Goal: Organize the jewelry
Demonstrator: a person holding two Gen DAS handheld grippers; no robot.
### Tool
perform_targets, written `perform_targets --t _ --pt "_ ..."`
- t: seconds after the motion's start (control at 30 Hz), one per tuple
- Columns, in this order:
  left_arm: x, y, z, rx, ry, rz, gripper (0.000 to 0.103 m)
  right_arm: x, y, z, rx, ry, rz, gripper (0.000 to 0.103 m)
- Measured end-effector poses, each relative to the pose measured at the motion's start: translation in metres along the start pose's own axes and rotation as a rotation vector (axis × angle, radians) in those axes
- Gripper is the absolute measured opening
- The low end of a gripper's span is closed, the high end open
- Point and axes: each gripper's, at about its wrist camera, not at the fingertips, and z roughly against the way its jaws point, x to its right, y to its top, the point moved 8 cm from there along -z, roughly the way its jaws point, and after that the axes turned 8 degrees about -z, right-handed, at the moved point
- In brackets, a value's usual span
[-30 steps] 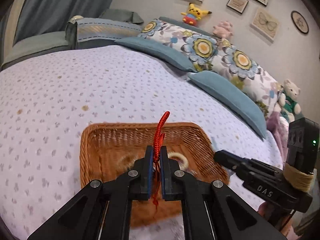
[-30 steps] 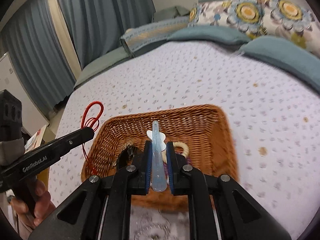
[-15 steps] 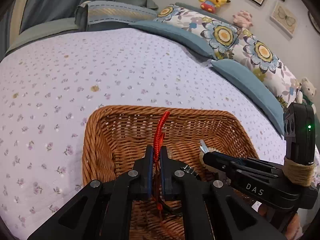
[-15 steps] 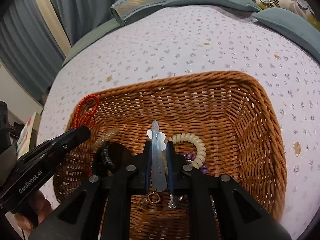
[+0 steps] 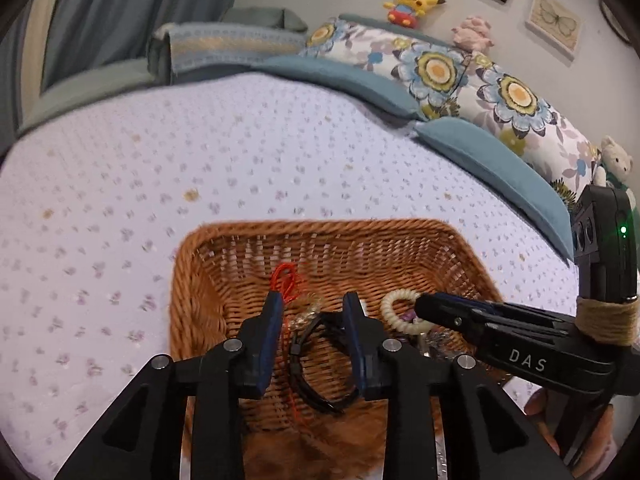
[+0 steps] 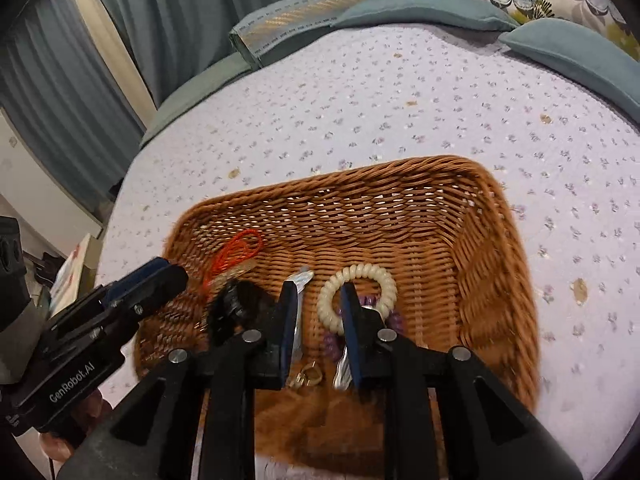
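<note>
Two releases observed. Left view: my left gripper point(image 5: 314, 312) was opening, red cord point(image 5: 286, 280) clinging at its left pad over the basket point(image 5: 192, 280); I judged it might snag on withdrawal. Right view: my right gripper point(image 6: 318, 300) was opening, clear clip point(image 6: 299, 284) against its left pad, likewise at risk of lifting out.

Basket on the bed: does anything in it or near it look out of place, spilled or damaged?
Nothing stands out. The basket sits flat on the bed, its weave whole. The red cord, cream coil band, black band and the rest of the jewelry all lie inside it, loosely piled, with nothing over the rim.
</note>
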Motion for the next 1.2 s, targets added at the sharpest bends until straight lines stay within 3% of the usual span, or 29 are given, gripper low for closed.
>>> perform_targets --t 0.1,0.23,0.33,0.53,0.63,0.97,1.2 --pt "0.018 0.007 0.033 0.055 0.035 -0.046 0.032 -0.001 -0.009 0.028 0.022 0.008 0.005 0.025" --pt "0.040 0.010 0.075 0.121 0.050 -0.082 0.045 0.000 -0.020 0.064 0.047 0.029 0.001 0.025" --pt "0.057 0.007 0.104 0.157 0.047 -0.096 0.045 0.003 -0.036 0.091 0.067 0.033 0.005 0.026" --pt "0.075 -0.012 0.147 0.183 0.028 -0.071 0.045 0.003 -0.070 0.125 0.124 -0.012 0.080 0.038" --pt "0.075 -0.028 0.158 0.181 0.030 -0.055 0.045 0.007 -0.084 0.132 0.139 -0.019 0.115 0.038" --pt "0.062 -0.087 0.130 0.058 -0.020 0.028 0.050 0.029 -0.118 0.091 0.037 0.005 0.084 0.038" --pt "0.047 -0.117 0.094 -0.018 -0.058 0.080 0.050 0.020 -0.142 0.064 -0.038 0.010 0.127 0.038"
